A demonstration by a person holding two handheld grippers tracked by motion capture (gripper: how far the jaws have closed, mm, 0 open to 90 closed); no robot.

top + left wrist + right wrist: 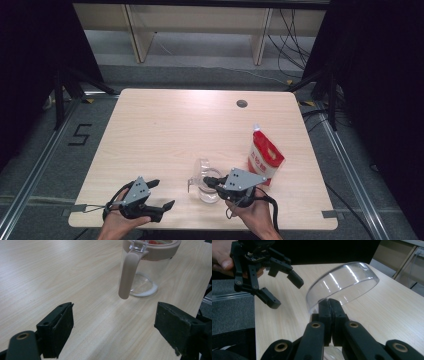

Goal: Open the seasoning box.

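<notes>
The clear lid is pinched at its rim by the right hand-held gripper, its jaws pressed together on the plastic, and is held tilted just above the clear jug near the front edge of the counter. The jug has a beige handle and rim, and a red and white pouch stands just beyond it to the right. The left hand-held gripper hovers with jaws spread and nothing between them, to the left of the jug
</notes>
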